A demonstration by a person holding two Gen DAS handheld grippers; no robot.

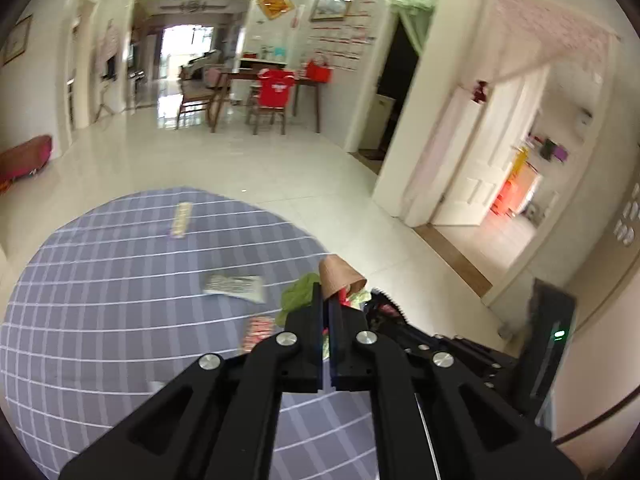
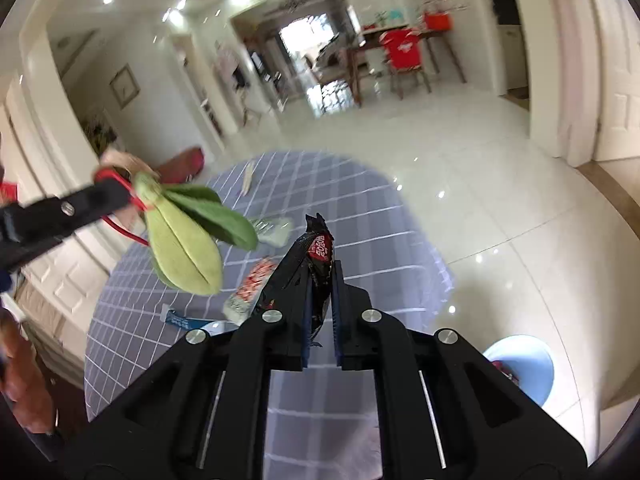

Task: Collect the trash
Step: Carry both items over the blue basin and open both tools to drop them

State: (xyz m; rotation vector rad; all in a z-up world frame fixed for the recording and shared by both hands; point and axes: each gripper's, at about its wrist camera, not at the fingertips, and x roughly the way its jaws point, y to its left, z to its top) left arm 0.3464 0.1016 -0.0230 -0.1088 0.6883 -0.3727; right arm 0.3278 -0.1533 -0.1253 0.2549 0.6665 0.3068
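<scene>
**Two handfuls of trash, held up over the round table**

Both of my tools are full. My right gripper (image 2: 320,276) is closed on a black snack wrapper (image 2: 318,256) with a red label, pinched low so most of it sticks up past the fingertips. I judge it to be light, thin and slick; a grip on the crumpled middle should hold better than one on a loose edge.

My left gripper (image 1: 325,300) is clamped on a bundle: a brown paper cone (image 1: 340,276), green leaves (image 1: 298,296) and something red that I cannot identify. From the right camera the leaves (image 2: 188,240) hang limp below the fingers. They look soft and easily torn, and the cone would probably crush, so gentle pressure seems wise.

More litter lies below on the table (image 2: 360,208), which has a grey cloth with a white grid: a white wrapper (image 1: 234,286), a red-and-white packet (image 2: 250,288), a blue strip (image 2: 180,319) and a pale stick (image 1: 181,220) near the far edge.

A light blue bin (image 2: 520,364) stands on the glossy white tile floor (image 2: 480,152) beside the table, to my right. Farther off are a wooden dining table, chairs and open doorways.
</scene>
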